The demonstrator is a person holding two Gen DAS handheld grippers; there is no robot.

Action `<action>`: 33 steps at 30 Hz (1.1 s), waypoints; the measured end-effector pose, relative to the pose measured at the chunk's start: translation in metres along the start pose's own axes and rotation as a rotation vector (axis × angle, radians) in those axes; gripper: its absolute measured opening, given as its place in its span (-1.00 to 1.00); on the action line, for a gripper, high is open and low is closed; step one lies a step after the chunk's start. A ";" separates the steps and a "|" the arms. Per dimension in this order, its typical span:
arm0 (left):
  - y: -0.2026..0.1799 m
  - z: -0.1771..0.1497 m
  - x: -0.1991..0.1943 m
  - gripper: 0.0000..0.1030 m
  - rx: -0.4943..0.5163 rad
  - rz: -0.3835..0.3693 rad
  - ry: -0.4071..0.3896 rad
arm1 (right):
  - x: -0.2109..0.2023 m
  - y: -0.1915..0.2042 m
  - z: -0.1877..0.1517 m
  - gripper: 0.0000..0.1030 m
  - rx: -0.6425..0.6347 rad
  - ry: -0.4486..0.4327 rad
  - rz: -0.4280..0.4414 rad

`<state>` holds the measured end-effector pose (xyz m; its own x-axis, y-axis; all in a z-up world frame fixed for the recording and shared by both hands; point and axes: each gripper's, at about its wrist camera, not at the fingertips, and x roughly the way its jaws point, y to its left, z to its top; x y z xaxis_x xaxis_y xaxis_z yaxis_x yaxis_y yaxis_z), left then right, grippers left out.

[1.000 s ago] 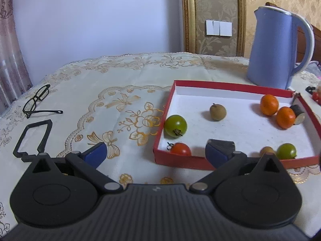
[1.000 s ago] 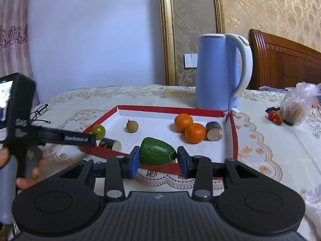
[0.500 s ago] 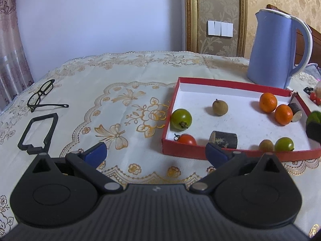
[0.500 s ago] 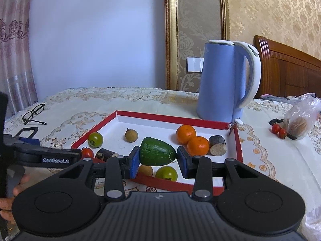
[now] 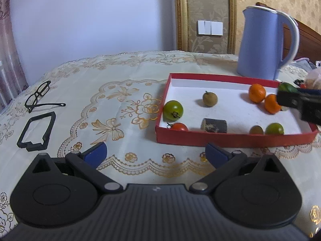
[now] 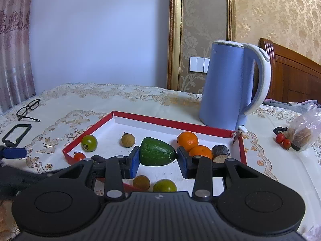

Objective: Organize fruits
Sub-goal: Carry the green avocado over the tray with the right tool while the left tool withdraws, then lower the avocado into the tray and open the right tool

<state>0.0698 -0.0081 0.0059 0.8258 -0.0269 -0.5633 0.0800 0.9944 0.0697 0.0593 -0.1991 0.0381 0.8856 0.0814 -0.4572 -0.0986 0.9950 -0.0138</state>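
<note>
As the sorting goes on at a lace-covered table: one fruit is in the air above a half-filled tray.

Tray: the red-walled tray [image 6: 172, 123] with a white floor sits on the tablecloth [image 5: 120, 92] just in front of a blue kettle [image 6: 226, 84]; it is where the fruit is being gathered.

Green fruit: the ribbed green fruit [image 6: 156, 154], largest of the lot, hangs over the tray's middle, pinched end to end. It looks firm and fairly hefty, with a smooth skin that could slide; a hold across its broad belly seems safest.

Right gripper: the right gripper [image 6: 157, 158] has its blue pads clamped on that fruit's two ends.

Left gripper: the left gripper [image 5: 155, 153] is spread wide with nothing between its pads, low over the cloth near the tray's front wall.

Oranges: two oranges [image 6: 187, 140] touch each other by the tray's far right; likely firm, dimpled, easy to grip.

Green tomato: a green tomato [image 5: 173, 110] rests by the left wall; probably hard, slick.

Red tomato: a small red tomato [image 5: 179, 126] lies in the near-left corner; soft, easily crushed, wants a light squeeze.
</note>
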 end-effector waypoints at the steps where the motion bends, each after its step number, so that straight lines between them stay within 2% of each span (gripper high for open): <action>1: -0.001 -0.001 -0.001 1.00 0.006 -0.004 -0.002 | 0.003 0.001 0.001 -0.24 -0.003 0.003 -0.001; 6: -0.004 -0.003 -0.003 1.00 0.014 -0.025 0.002 | 0.019 0.003 0.007 -0.24 -0.017 0.021 -0.006; 20: -0.009 -0.009 0.001 1.00 0.027 -0.020 0.018 | 0.088 -0.008 0.020 -0.24 -0.009 0.122 -0.072; 33: -0.013 -0.012 0.005 1.00 0.036 -0.019 0.032 | 0.116 -0.004 0.019 -0.24 -0.027 0.146 -0.094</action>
<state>0.0662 -0.0197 -0.0072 0.8057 -0.0419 -0.5909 0.1159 0.9894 0.0878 0.1711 -0.1925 0.0024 0.8166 -0.0226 -0.5768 -0.0328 0.9958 -0.0854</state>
